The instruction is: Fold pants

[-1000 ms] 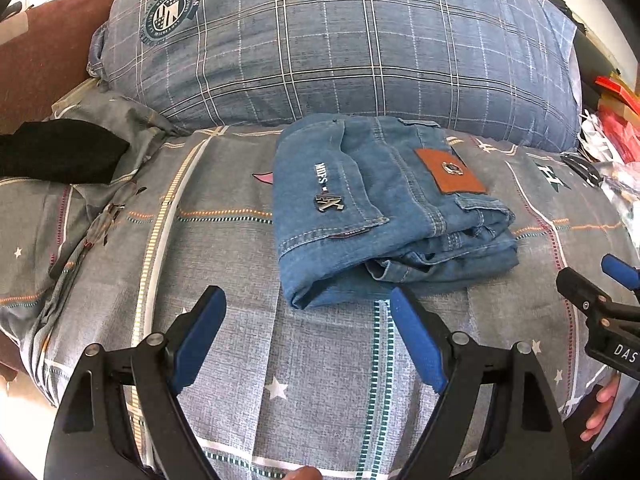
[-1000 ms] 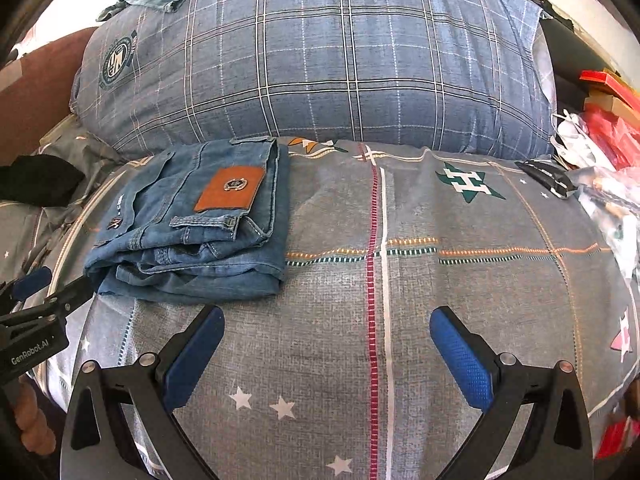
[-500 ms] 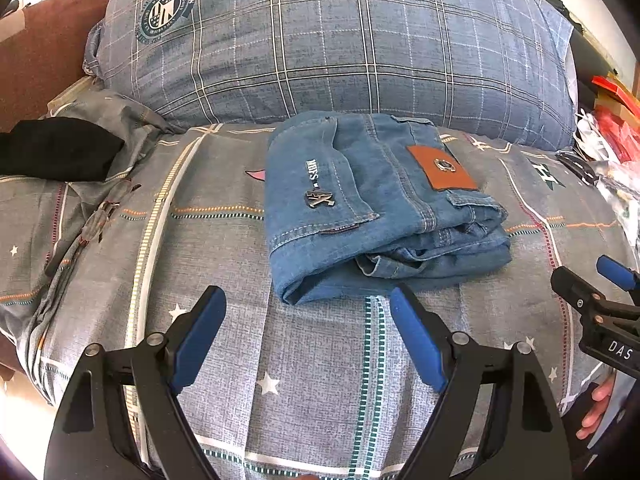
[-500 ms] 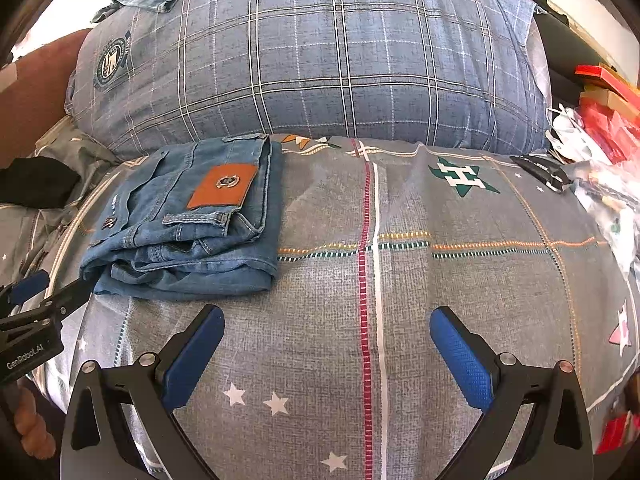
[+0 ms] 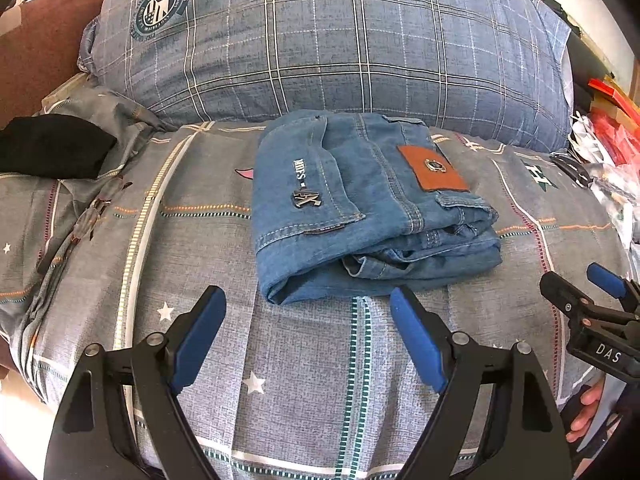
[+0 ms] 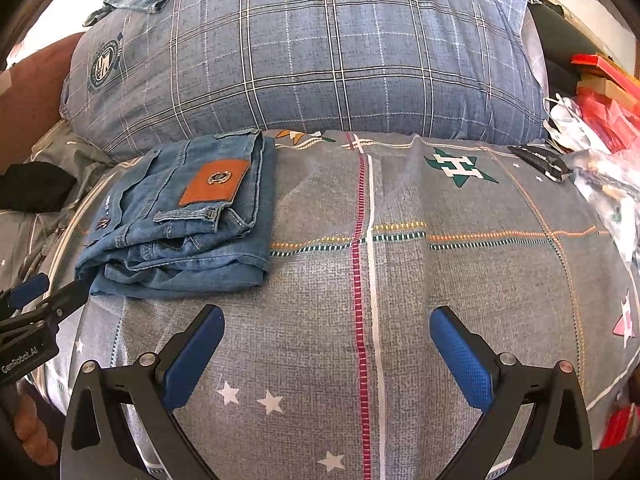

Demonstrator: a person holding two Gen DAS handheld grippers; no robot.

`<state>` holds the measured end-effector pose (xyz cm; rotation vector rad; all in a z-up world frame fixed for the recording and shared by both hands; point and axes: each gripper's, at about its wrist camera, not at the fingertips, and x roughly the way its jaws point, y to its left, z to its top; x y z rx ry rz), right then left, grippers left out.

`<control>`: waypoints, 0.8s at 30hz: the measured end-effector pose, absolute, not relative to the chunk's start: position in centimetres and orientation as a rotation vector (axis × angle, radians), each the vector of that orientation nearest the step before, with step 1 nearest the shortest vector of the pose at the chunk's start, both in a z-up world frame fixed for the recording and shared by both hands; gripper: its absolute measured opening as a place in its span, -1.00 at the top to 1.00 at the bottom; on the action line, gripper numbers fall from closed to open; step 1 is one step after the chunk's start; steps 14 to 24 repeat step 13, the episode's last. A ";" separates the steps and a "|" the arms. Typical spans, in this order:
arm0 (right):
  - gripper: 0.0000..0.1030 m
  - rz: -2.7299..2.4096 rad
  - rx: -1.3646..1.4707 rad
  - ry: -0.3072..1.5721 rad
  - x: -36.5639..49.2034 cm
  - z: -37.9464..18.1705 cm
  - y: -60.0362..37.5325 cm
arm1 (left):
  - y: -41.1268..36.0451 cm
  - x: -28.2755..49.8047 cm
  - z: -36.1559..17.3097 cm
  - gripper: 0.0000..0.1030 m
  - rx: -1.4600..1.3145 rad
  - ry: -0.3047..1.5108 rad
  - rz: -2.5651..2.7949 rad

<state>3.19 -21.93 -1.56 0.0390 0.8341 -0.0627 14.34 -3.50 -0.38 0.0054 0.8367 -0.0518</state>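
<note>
Two grippers hang over the bed, both wide apart and holding nothing. The left gripper (image 5: 308, 316) sits just short of the near edge of the jeans (image 5: 368, 208); the right gripper (image 6: 326, 334) is over bare bedspread (image 6: 460, 280), well to the side of them. The jeans lie already folded into a thick, compact bundle on the bedspread, just in front of the big plaid pillow (image 5: 340, 40), with the leather patch (image 5: 432, 168) facing up. To my eye the folding looks finished or very nearly. Denim like this is soft but heavy and fairly grippy, so the stack should hold its shape if nudged. The loose hems poking out at the near edge could spill open; any lift is best taken at the rounded fold, pinching all layers together.
</note>
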 end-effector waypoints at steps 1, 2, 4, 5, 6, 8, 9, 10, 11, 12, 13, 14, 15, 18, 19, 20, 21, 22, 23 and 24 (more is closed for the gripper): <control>-0.99 -0.063 0.041 0.835 3.2 -1.6 -22.0 | -3.5 14.3 -0.4 -0.65 0.004 0.836 -0.052; -0.99 -0.064 0.043 0.836 3.2 -1.6 -22.0 | -3.5 14.3 -0.3 -0.65 0.002 0.837 -0.053; -0.99 -0.067 0.045 0.837 3.2 -1.7 -22.0 | -3.6 14.3 -0.3 -0.65 0.002 0.839 -0.054; -0.99 -0.068 0.046 0.838 3.2 -1.7 -22.1 | -3.6 14.3 -0.3 -0.65 0.002 0.838 -0.054; -0.99 -0.068 0.047 0.839 3.2 -1.7 -22.2 | -3.5 14.3 -0.3 -0.65 0.001 0.836 -0.053; -0.99 -0.069 0.050 0.840 3.2 -1.7 -22.2 | -3.5 14.3 -0.3 -0.65 -0.004 0.839 -0.057; -0.99 -0.070 0.050 0.841 3.2 -1.8 -22.2 | -3.5 14.3 -0.2 -0.65 -0.008 0.838 -0.056; -0.99 -0.071 0.050 0.842 3.2 -1.8 -22.2 | -3.5 14.2 -0.2 -0.65 -0.011 0.838 -0.057; -0.99 -0.070 0.050 0.842 3.2 -1.8 -22.3 | -3.5 14.2 -0.1 -0.65 -0.015 0.839 -0.058; -0.99 -0.070 0.050 0.842 3.2 -1.8 -22.3 | -3.5 14.2 -0.1 -0.65 -0.017 0.841 -0.058; -0.99 -0.070 0.050 0.842 3.2 -1.8 -22.3 | -3.5 14.2 -0.1 -0.65 -0.019 0.844 -0.060; -0.99 -0.070 0.050 0.842 3.2 -1.8 -22.3 | -3.5 14.2 -0.1 -0.65 -0.019 0.844 -0.060; -0.99 -0.070 0.050 0.842 3.2 -1.8 -22.3 | -3.5 14.2 -0.1 -0.65 -0.019 0.844 -0.060; -0.99 -0.070 0.050 0.842 3.2 -1.8 -22.3 | -3.5 14.2 -0.1 -0.65 -0.019 0.844 -0.060; -0.99 -0.070 0.050 0.842 3.2 -1.8 -22.3 | -3.5 14.2 -0.1 -0.65 -0.019 0.844 -0.060; -0.99 -0.070 0.050 0.842 3.2 -1.8 -22.3 | -3.5 14.2 -0.1 -0.65 -0.019 0.844 -0.060; -0.99 -0.070 0.050 0.842 3.2 -1.8 -22.3 | -3.5 14.2 -0.1 -0.65 -0.019 0.844 -0.060; -0.99 -0.070 0.050 0.842 3.2 -1.8 -22.3 | -3.5 14.2 -0.1 -0.65 -0.019 0.844 -0.060; -0.99 -0.070 0.050 0.842 3.2 -1.8 -22.3 | -3.5 14.2 -0.1 -0.65 -0.019 0.844 -0.060; -0.99 -0.070 0.050 0.842 3.2 -1.8 -22.3 | -3.5 14.2 -0.1 -0.65 -0.019 0.844 -0.060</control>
